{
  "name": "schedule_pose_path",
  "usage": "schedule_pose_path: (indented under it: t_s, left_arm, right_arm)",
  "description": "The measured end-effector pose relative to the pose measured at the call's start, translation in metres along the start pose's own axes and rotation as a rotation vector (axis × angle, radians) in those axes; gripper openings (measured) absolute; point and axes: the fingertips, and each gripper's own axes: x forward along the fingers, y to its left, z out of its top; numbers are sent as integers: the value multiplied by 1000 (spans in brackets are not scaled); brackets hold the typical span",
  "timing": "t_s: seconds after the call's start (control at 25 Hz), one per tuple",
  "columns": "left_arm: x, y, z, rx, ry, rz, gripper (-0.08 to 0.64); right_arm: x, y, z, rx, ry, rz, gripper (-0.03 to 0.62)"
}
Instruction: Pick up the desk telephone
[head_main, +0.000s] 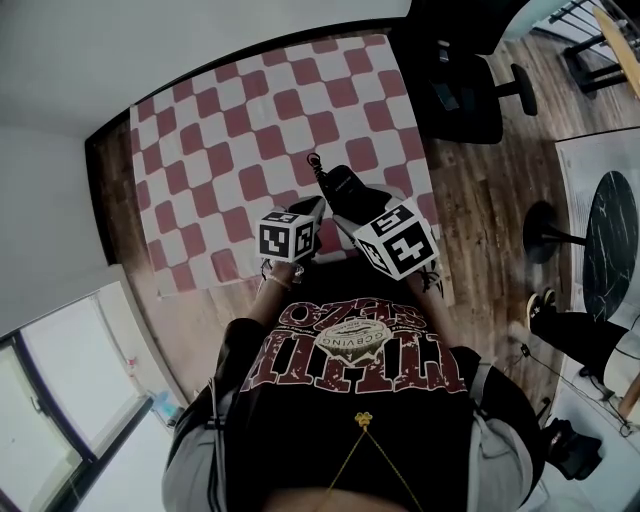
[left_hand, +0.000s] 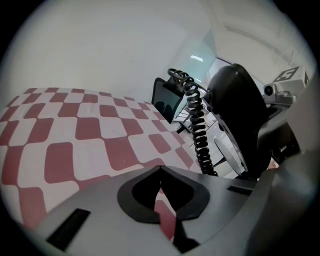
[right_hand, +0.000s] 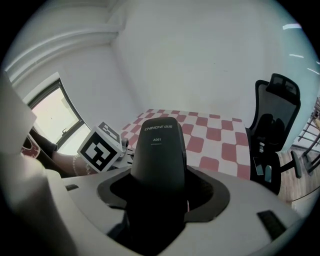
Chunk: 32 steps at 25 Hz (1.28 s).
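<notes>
Over the near edge of the table's red-and-white checked tablecloth (head_main: 220, 120), the black telephone handset (right_hand: 161, 145) with its coiled cord (left_hand: 197, 130) is clamped between the jaws of the right gripper (right_hand: 160, 192), and just beside it the left gripper (left_hand: 161, 200) has its jaws together on nothing.

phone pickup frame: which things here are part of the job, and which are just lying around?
Job:
- handset, clamped in the right gripper jaws
- coiled cord, hanging off the handset
- left gripper, jaws together, holding nothing

Lying about:
- checked cloth
- office chair
- round table
</notes>
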Motion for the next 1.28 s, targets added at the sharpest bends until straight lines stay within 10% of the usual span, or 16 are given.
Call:
schedule_pose_path:
  t_s: [1.28]
  left_arm:
    - [4,-4,-2,0,11,-9,8]
  right_arm:
    - [-12,9,1,-28,21,31,284]
